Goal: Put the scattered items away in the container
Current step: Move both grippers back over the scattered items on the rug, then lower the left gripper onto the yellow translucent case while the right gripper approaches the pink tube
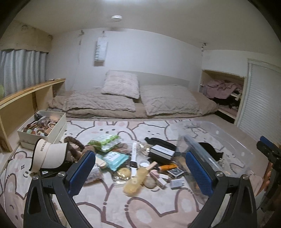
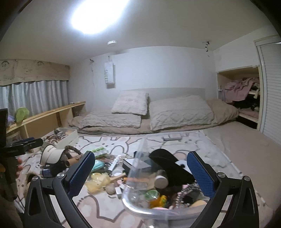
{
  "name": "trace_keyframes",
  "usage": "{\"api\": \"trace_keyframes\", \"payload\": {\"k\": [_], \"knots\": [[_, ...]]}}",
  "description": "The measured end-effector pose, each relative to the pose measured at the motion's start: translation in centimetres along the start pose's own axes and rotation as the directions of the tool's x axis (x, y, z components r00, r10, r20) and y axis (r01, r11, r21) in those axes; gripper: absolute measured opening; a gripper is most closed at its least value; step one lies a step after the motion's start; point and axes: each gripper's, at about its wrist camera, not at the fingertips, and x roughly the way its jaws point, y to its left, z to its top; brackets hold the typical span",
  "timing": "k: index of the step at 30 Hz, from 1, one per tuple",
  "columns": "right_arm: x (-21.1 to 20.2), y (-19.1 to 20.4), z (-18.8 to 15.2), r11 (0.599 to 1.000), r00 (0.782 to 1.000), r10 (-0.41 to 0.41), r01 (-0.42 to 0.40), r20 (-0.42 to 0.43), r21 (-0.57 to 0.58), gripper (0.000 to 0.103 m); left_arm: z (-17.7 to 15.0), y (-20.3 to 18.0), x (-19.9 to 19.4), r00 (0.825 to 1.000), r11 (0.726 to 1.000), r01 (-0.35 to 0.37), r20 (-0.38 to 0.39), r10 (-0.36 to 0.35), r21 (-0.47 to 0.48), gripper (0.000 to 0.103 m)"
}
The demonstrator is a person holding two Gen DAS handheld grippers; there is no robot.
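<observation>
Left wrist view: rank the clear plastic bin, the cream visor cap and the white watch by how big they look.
1. clear plastic bin
2. cream visor cap, though it lies nearer the camera
3. white watch

Far ahead of the gripper, two quilted pillows (image 1: 121,84) are leaning against a pale headboard (image 2: 175,92) over a beige mattress (image 1: 202,100). Off to its left, grey curtains (image 1: 21,70) are hanging behind a long wooden shelf (image 1: 28,94), where a green plush toy (image 2: 21,113) is sitting. To its right, pinkish clothes (image 2: 240,89) are spilling from an open closet nook beside a white louvered door (image 1: 263,100), and a ceiling lamp (image 2: 100,14) is glaring overhead.
</observation>
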Motion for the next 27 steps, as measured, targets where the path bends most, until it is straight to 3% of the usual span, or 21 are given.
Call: {"api": "trace_keyframes", "payload": {"k": [13, 20, 22, 27], "knots": [[3.1, 5.7, -0.5, 0.991, 0.996, 0.090, -0.092, -0.028, -0.097, 0.103, -3.5, 5.0, 5.9, 0.994, 0.996, -0.063, -0.091, 0.057, -0.064, 0.103], [4.8, 8.7, -1.4, 0.978, 0.990, 0.125, -0.135, -0.067, -0.158, 0.103, -6.3, 5.7, 9.9, 0.988, 0.998, -0.035, -0.152, 0.026, -0.057, 0.103], [4.7, 9.5, -1.7, 0.974, 0.993, 0.116, -0.121, -0.035, -0.193, 0.103, -7.2, 5.8, 11.2, 0.986, 0.998, -0.022, -0.164, 0.011, -0.062, 0.103], [6.1, 11.3, -2.5, 0.955, 0.986, 0.149, -0.162, -0.071, -0.247, 0.103, -10.3, 5.8, 15.1, 0.966, 0.998, -0.003, -0.259, -0.013, -0.060, 0.103]]}}
